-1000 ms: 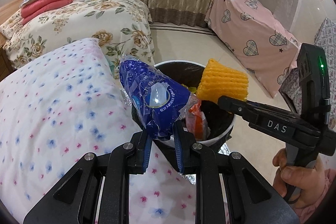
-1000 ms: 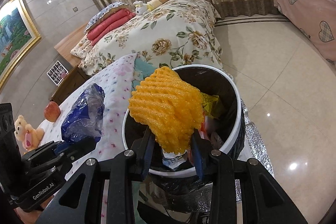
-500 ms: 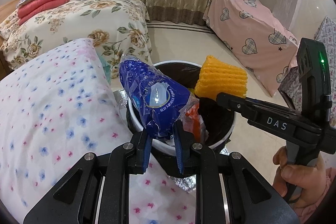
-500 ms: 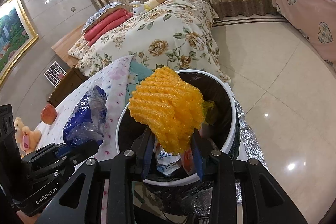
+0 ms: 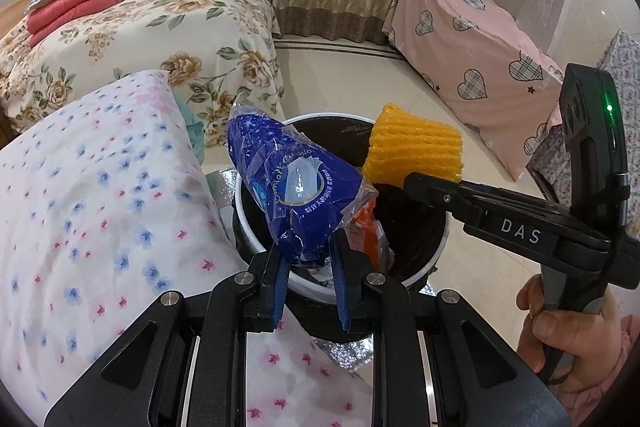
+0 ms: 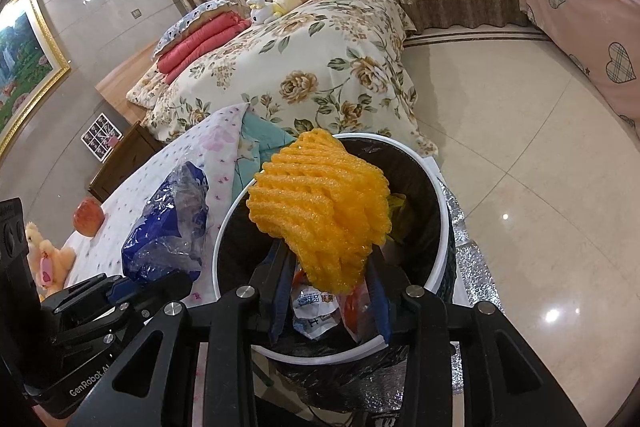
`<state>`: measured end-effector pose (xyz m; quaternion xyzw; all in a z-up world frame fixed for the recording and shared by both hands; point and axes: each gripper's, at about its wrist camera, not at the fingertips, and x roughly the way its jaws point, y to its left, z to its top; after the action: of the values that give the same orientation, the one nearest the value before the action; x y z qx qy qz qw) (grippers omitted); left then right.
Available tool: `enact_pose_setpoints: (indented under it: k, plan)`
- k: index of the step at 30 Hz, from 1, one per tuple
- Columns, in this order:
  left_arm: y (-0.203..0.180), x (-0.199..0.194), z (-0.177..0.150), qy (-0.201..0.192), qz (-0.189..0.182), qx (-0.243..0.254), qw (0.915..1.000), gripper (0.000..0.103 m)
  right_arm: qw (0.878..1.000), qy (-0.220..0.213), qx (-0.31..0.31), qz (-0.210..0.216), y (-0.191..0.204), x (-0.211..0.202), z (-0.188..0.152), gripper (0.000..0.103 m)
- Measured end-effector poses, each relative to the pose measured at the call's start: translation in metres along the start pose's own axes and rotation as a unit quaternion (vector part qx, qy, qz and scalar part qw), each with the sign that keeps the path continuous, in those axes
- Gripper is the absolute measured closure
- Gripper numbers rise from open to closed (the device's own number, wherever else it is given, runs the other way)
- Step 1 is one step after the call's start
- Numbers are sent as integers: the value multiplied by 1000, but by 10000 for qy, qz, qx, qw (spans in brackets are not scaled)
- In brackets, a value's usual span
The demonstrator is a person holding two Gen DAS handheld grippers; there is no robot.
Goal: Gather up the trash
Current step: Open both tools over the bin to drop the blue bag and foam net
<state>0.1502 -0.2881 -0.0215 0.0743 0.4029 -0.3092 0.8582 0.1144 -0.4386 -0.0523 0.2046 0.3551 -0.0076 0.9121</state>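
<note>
My left gripper point(image 5: 307, 259) is shut on a crumpled blue plastic wrapper point(image 5: 292, 187) and holds it over the near rim of a white-rimmed trash bin point(image 5: 250, 223) lined with a black bag. My right gripper point(image 6: 328, 279) is shut on a yellow foam net sleeve point(image 6: 320, 203) and holds it above the bin's point(image 6: 436, 187) opening. In the left wrist view the right gripper point(image 5: 412, 183) reaches in from the right with the yellow sleeve point(image 5: 416, 151). The blue wrapper point(image 6: 168, 223) and left gripper point(image 6: 132, 291) show at the left of the right wrist view. Orange and white wrappers point(image 6: 316, 311) lie inside the bin.
A bed with a flower-dotted white cover point(image 5: 92, 211) lies left of the bin, with an apple point(image 6: 88, 217) and a plush bear point(image 6: 48, 259) on it. A floral bed point(image 6: 304, 67) stands behind. Pink heart-covered furniture point(image 5: 472, 55) is at the right. A silver foil mat point(image 6: 472, 279) lies under the bin on the tiled floor.
Both grippers have moved forward over the bin with their loads still held. The bin's opening now sits closer and lower in both views.
</note>
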Motion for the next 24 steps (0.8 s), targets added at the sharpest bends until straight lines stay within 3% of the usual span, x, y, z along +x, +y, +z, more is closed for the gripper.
enact_pose_setpoints:
  k: [9, 11, 13, 15, 24]
  plan:
    - [-1, 2, 1, 40, 30, 12, 10000, 80, 10000, 69, 56, 5, -5, 2, 3, 63]
    - [-1, 1, 1, 29, 79, 0, 10000, 59, 9999, 78, 64, 12, -5, 2, 3, 57]
    - [0, -3, 0, -54, 135, -8, 9999, 51, 9999, 80, 78, 23, -5, 1, 4, 52]
    - [2, -5, -1, -70, 152, -28, 9999, 51, 10000, 49, 86, 5, -5, 0, 4, 47]
    - [26, -19, -15, -104, 248, -296, 9992, 50, 9998, 16, 164, 61, -3, -7, -2, 41]
